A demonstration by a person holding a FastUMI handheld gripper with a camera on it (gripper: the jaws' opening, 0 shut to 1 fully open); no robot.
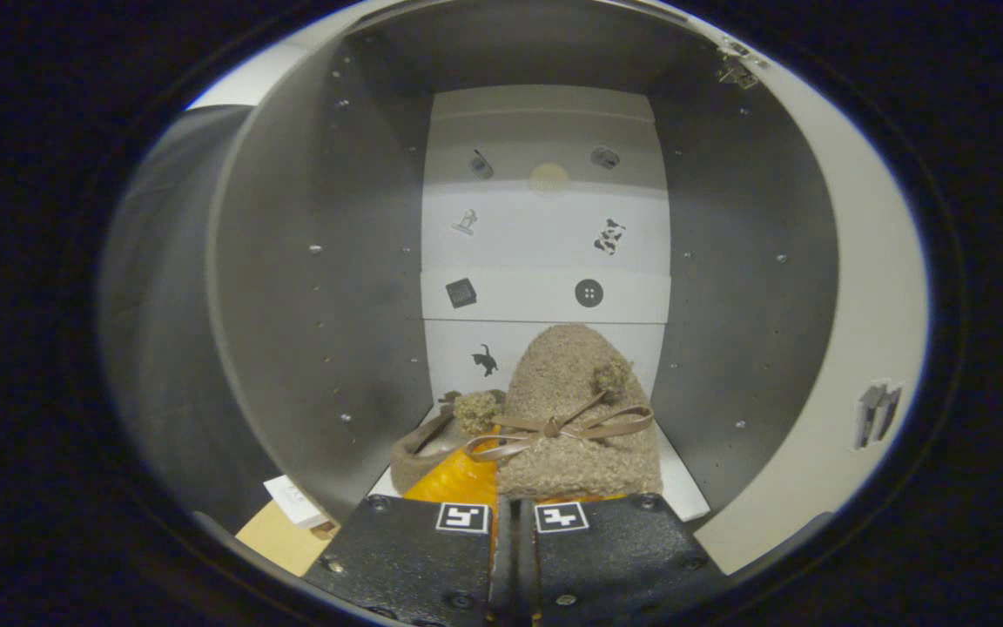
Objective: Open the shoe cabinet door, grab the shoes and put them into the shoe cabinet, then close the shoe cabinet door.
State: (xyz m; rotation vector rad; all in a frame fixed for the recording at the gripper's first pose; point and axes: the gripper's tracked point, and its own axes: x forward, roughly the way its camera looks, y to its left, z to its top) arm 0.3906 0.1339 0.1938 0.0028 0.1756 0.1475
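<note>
We look straight into the open shoe cabinet (319, 287), a plain box of smooth, matt grey panels dotted with rows of small shelf-pin holes. Its back panel (545, 252) is paler, crossed by horizontal seams and scattered with small flat stickers (589, 293): a round button shape, a dark square, a cat silhouette and a few too small to make out. A metal hinge (737, 74) sits at the cabinet's upper right corner, and the pale door (867, 348) stands swung open beside the right wall, its far end cut off.

On the cabinet floor, against the back panel, rests a fuzzy beige slipper (575, 418), rounded and dome-shaped, with a curly, wool-like pile, two small pompoms and a thin flat ribbon tied in a bow across its front. To the left of this slipper lies a second shoe (421, 453) of smoother tan material, low and mostly hidden behind it.

The gripper (512, 488) sits just in front of the slipper. Its fingers (458, 477) are drawn nearly together, with the near edge of the slipper pinched between them; the contact itself is hidden by the textured gripper blocks carrying square markers.

Outside the cabinet, by its lower left corner, we see a cardboard piece (279, 535) and a small white box (295, 501), both cut off.
</note>
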